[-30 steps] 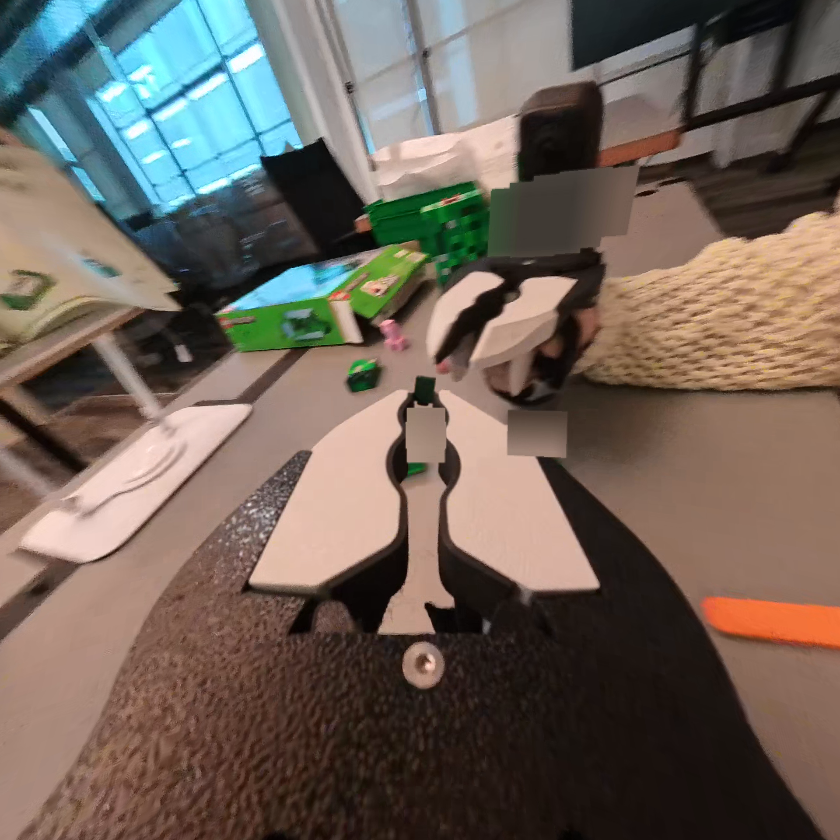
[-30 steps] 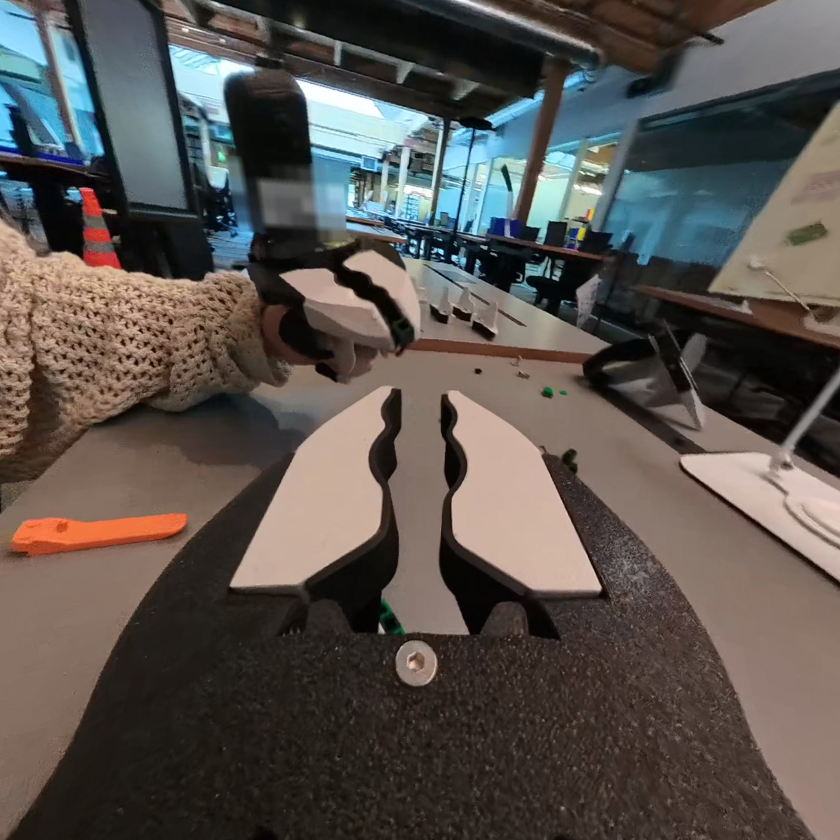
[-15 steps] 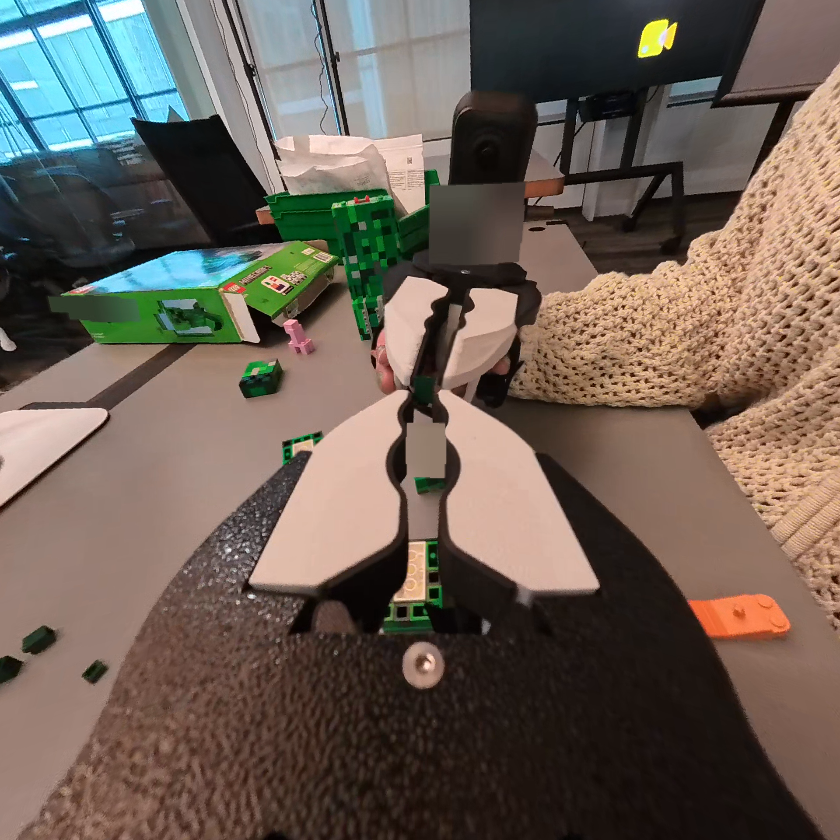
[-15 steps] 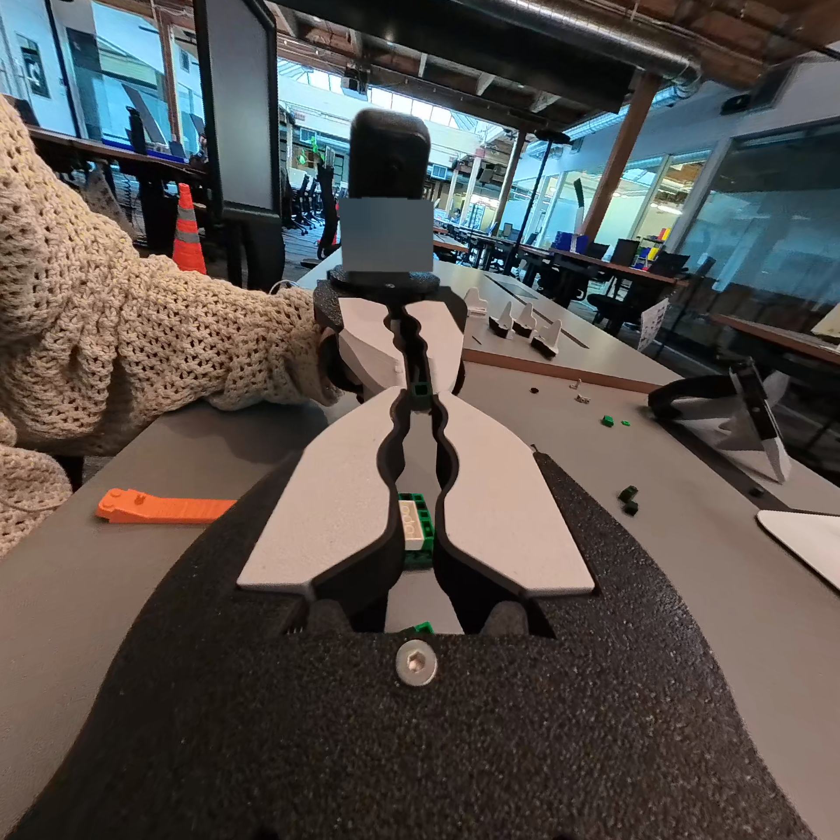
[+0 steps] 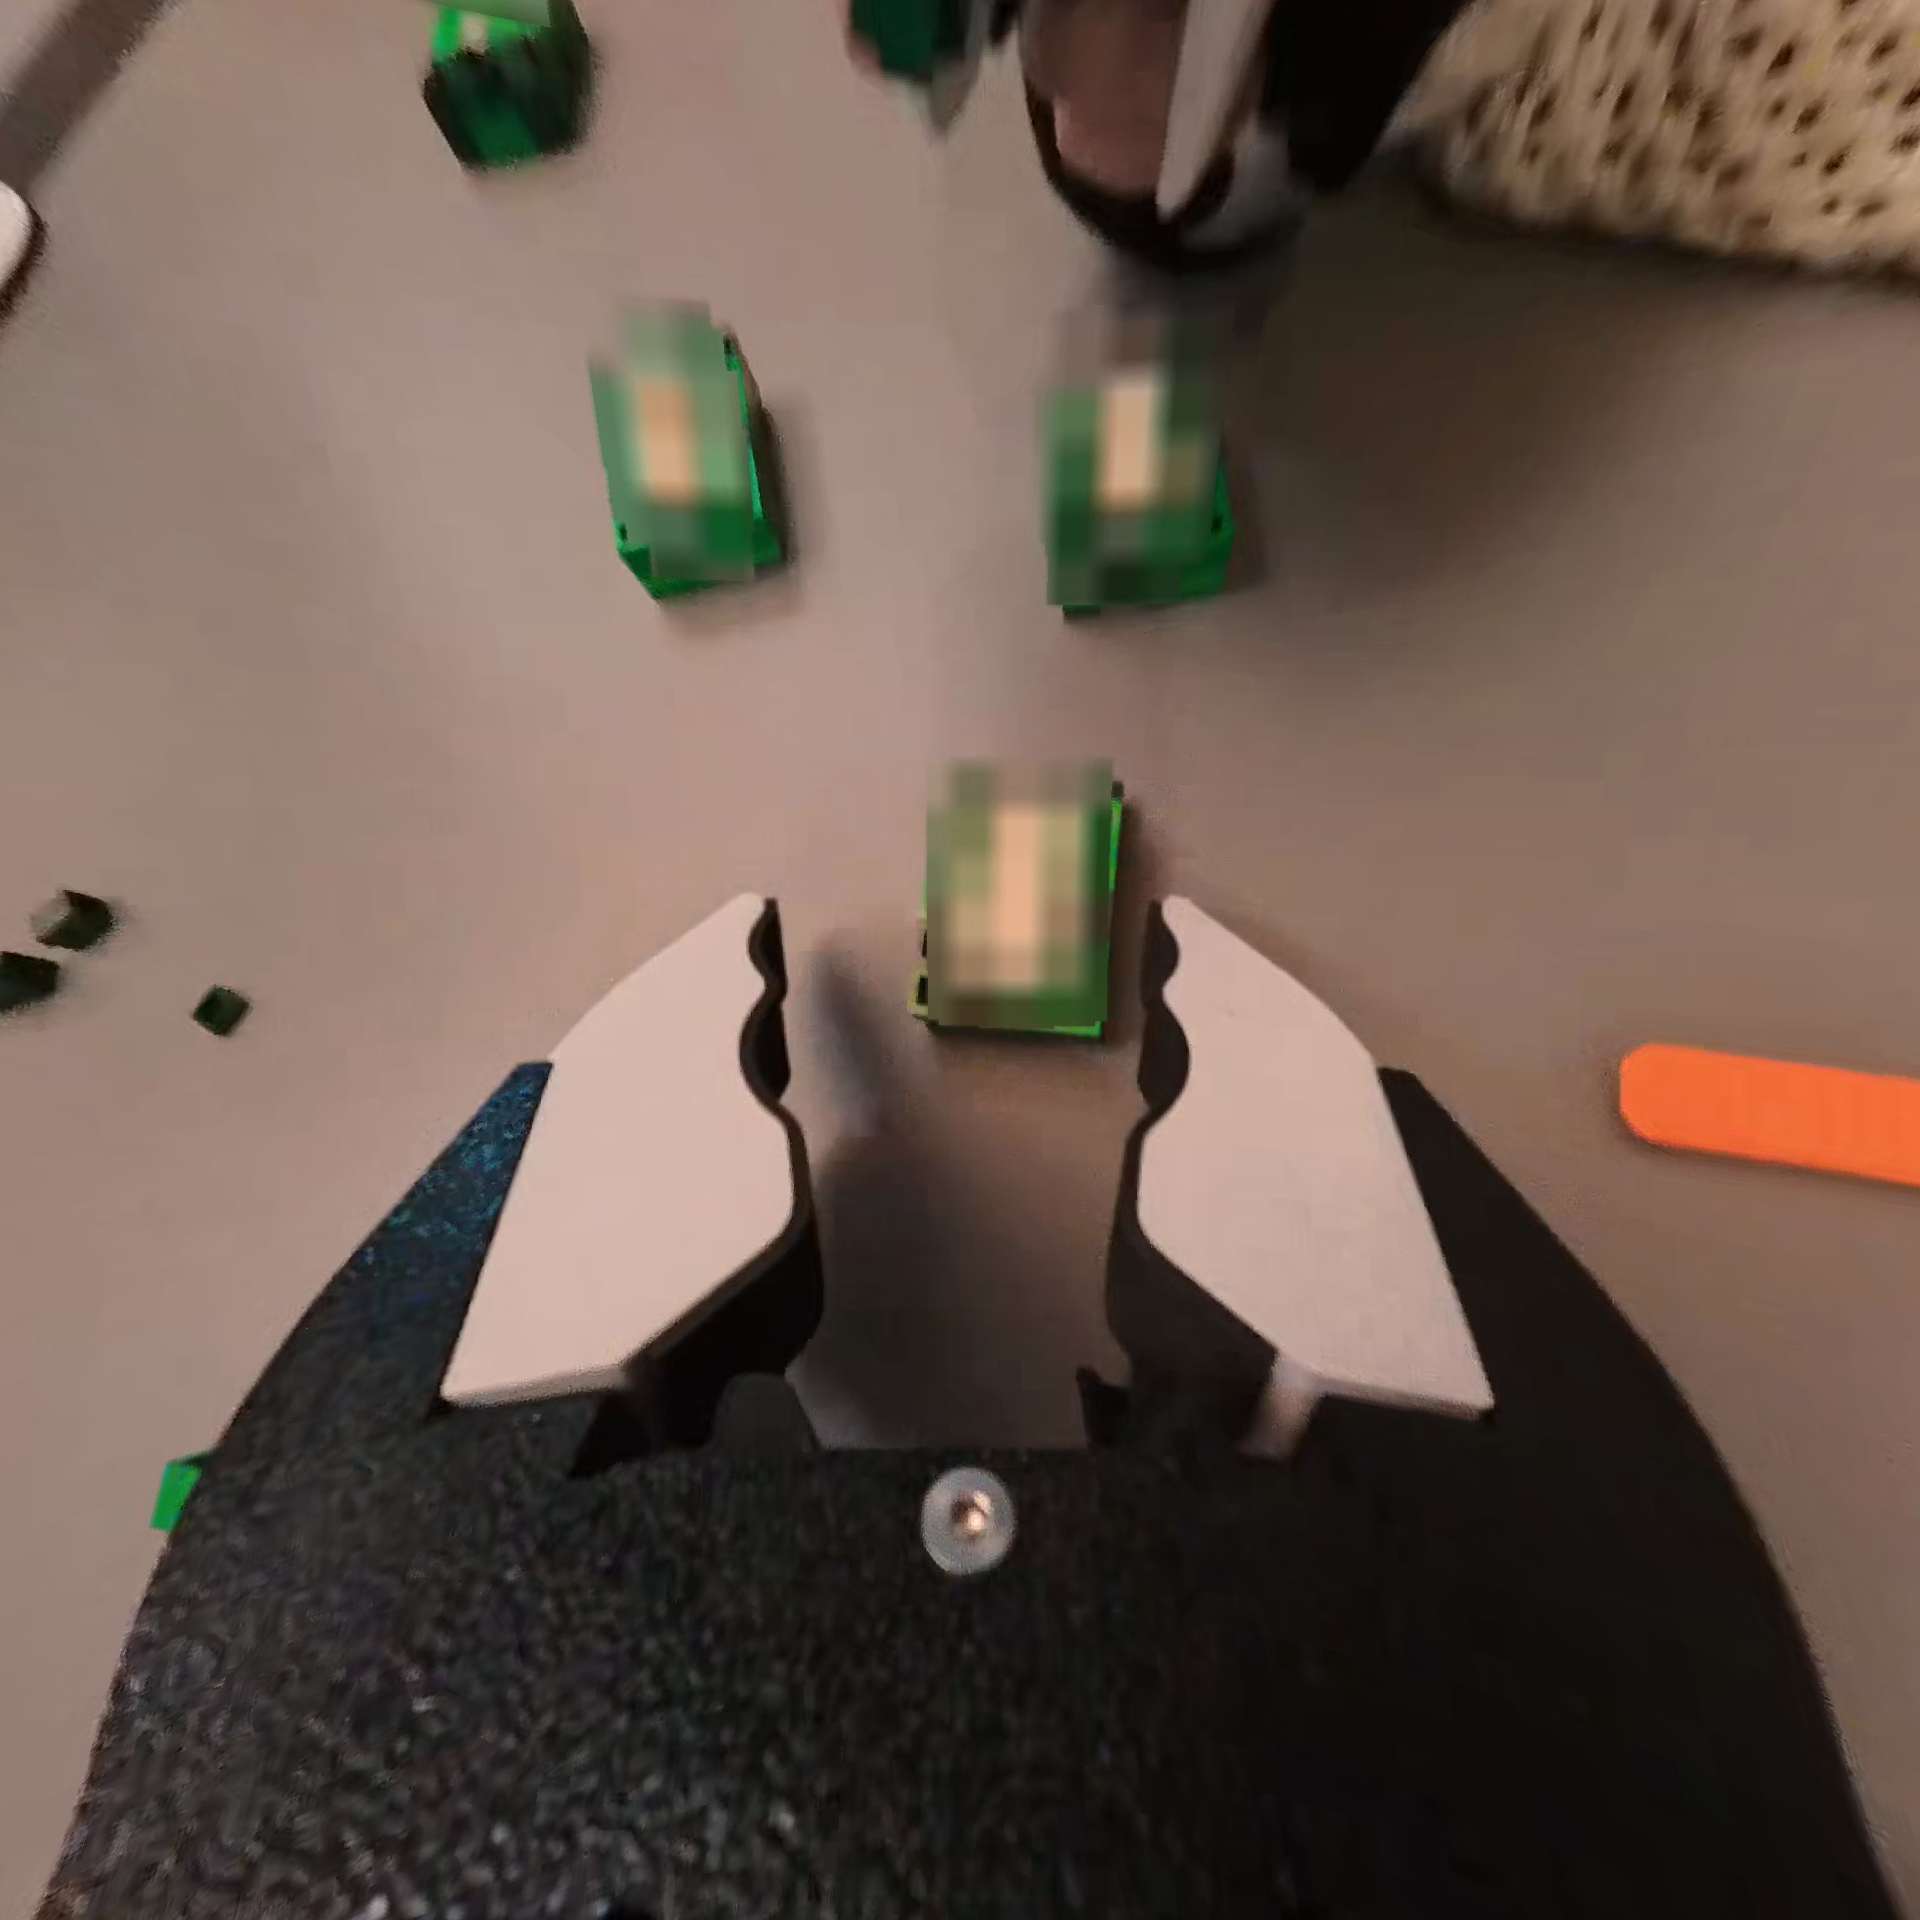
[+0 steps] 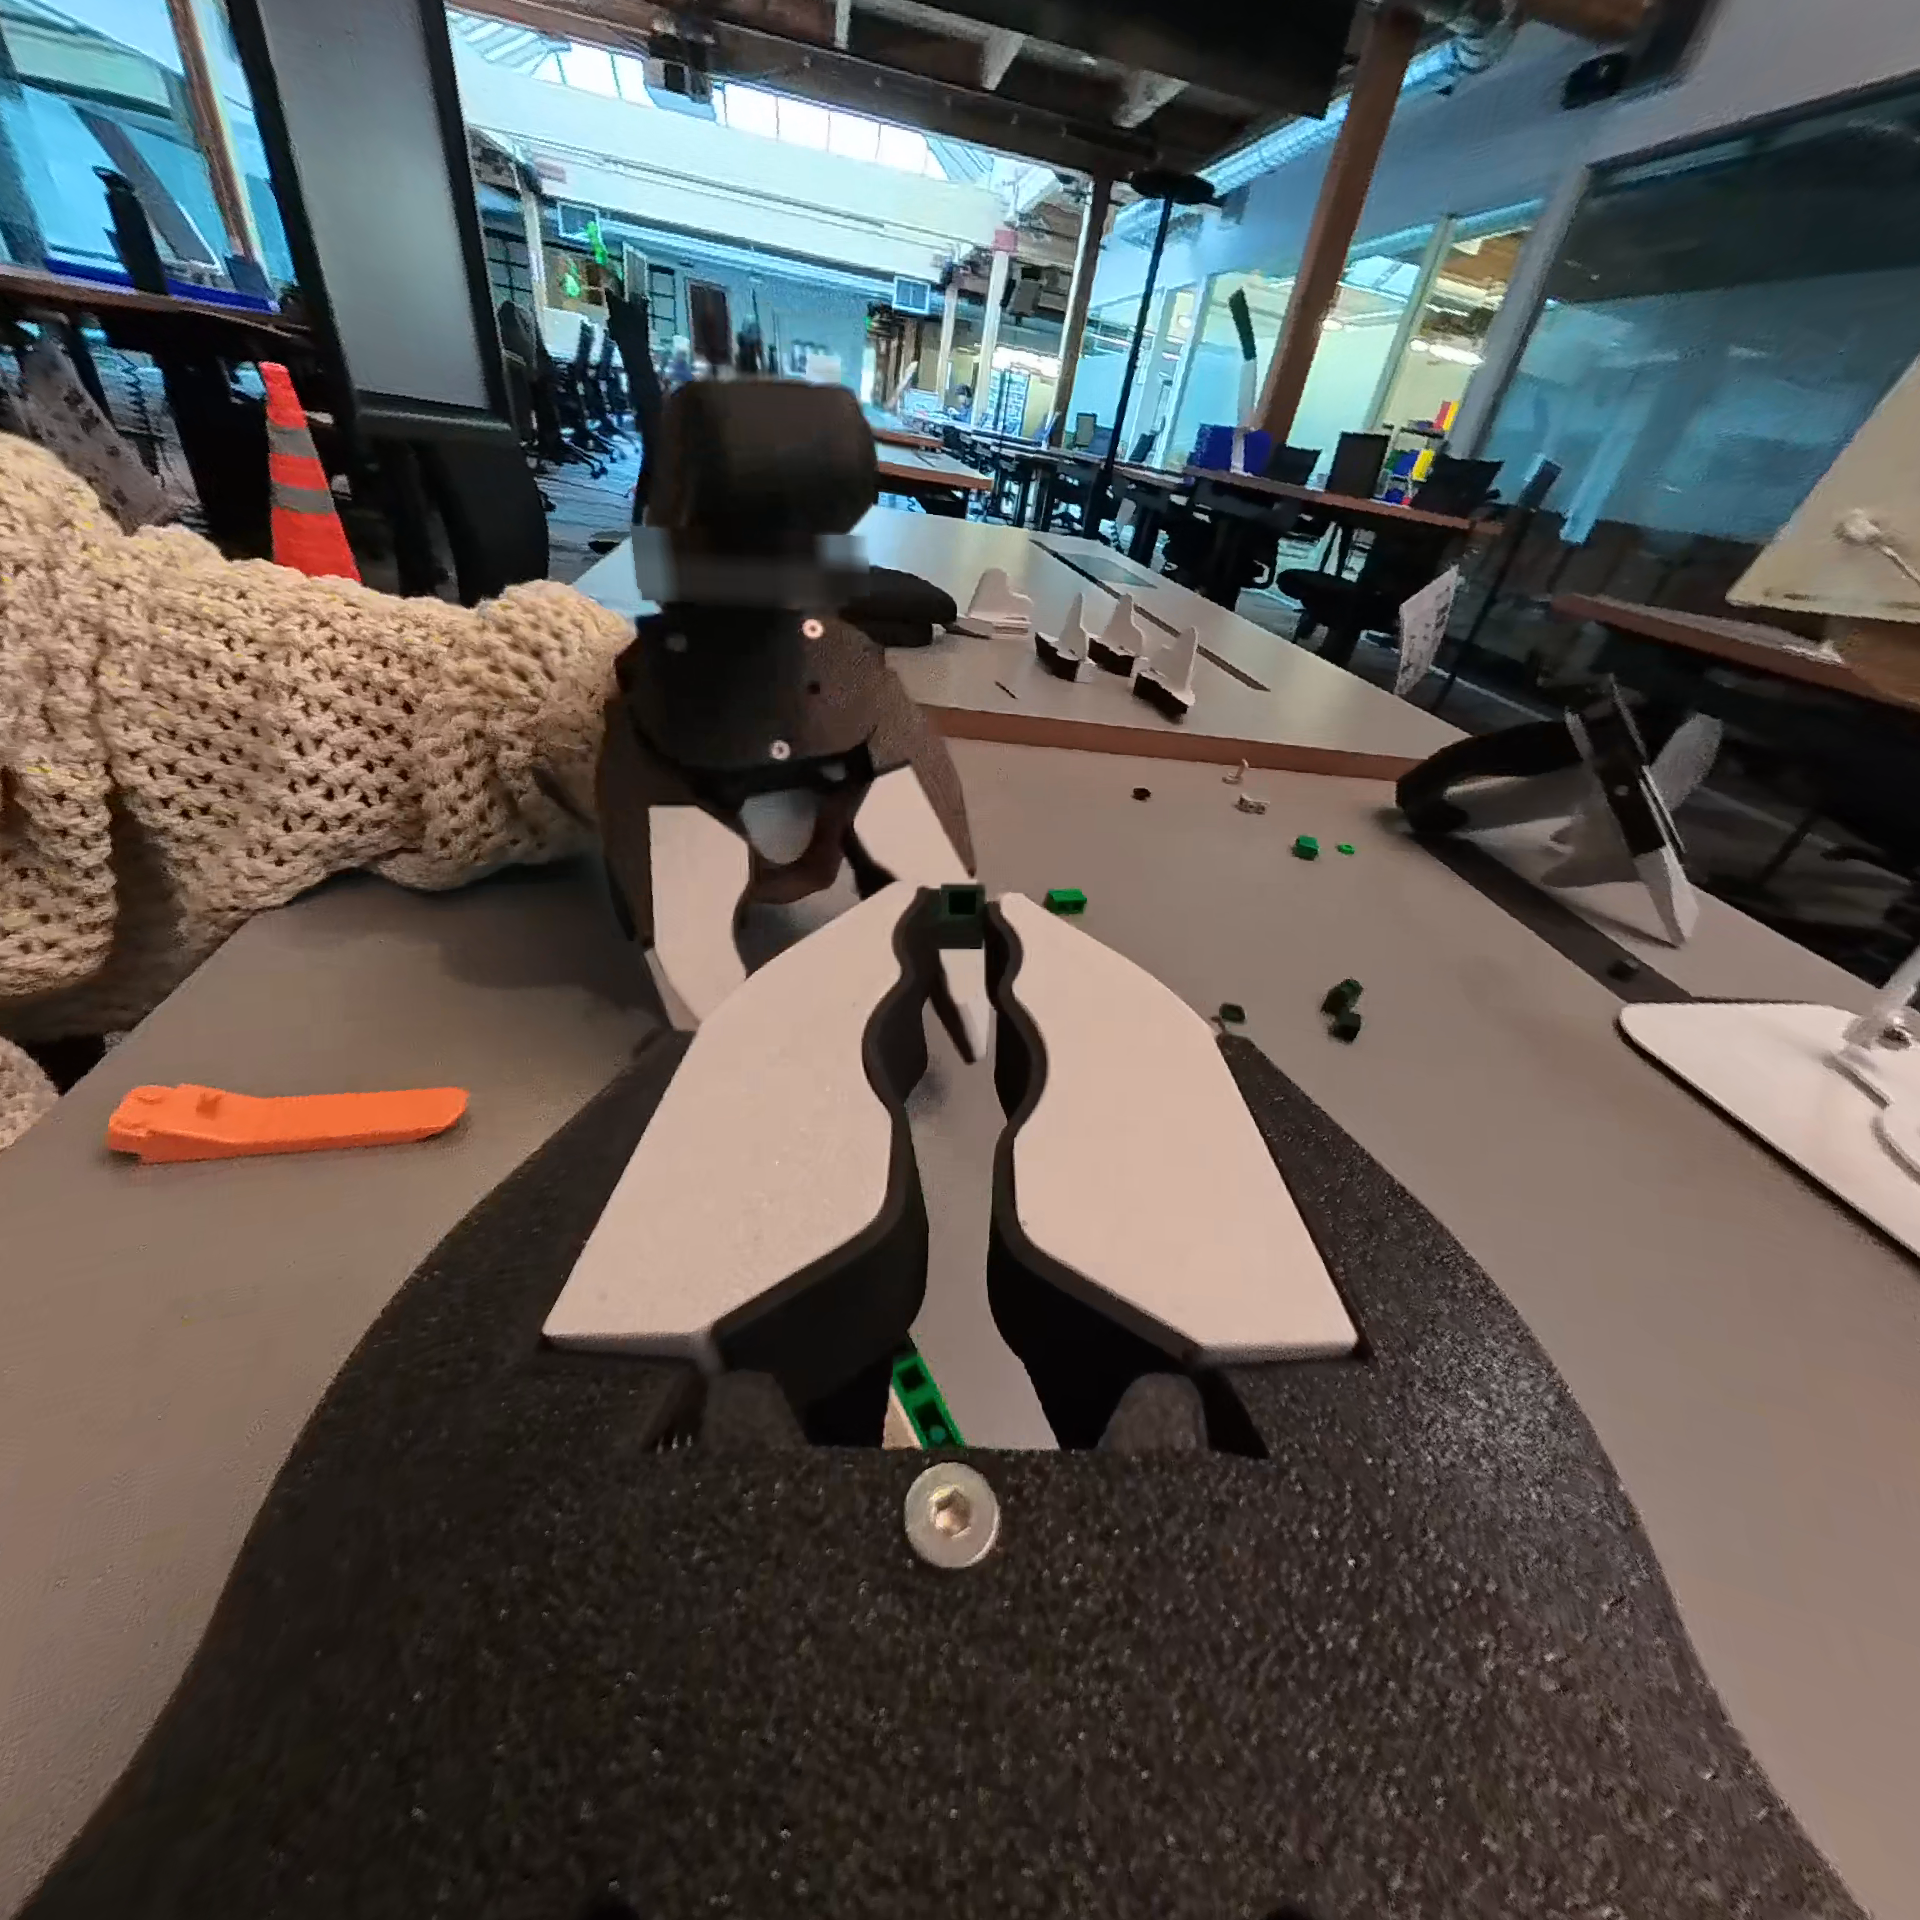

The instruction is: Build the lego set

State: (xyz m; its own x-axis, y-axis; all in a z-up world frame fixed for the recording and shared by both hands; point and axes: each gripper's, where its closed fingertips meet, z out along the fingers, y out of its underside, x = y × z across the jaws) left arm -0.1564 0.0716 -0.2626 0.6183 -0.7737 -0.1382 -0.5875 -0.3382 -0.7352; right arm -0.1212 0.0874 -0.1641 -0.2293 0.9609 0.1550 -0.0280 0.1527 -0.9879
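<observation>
My left gripper (image 5: 964,920) is open and points down at the grey table (image 5: 1455,727). A green lego assembly (image 5: 1018,904) with a pale top stands right at its fingertips, between them. Two more like it stand farther off, one on the left (image 5: 681,468) and one on the right (image 5: 1132,478). My right gripper (image 6: 958,920) is shut on a small dark green brick (image 6: 961,914) and holds it above the table. It shows blurred at the top of the left wrist view (image 5: 956,73). The left gripper (image 6: 816,925) shows just beyond the right one.
An orange brick separator (image 5: 1766,1127) (image 6: 281,1117) lies beside the grippers. Small dark green pieces (image 5: 62,935) (image 6: 1340,1003) are scattered on the table. A green block (image 5: 509,94) sits farther off. A white stand base (image 6: 1766,1070) is at the right. A knitted sleeve (image 6: 260,727) reaches in. Across from one pair of fingers to the other is roughly 11 cm.
The grippers met tip to tip, with the left shut on a small green brick. Now the right holds it. The left has opened and tilted down over the green assemblies.
</observation>
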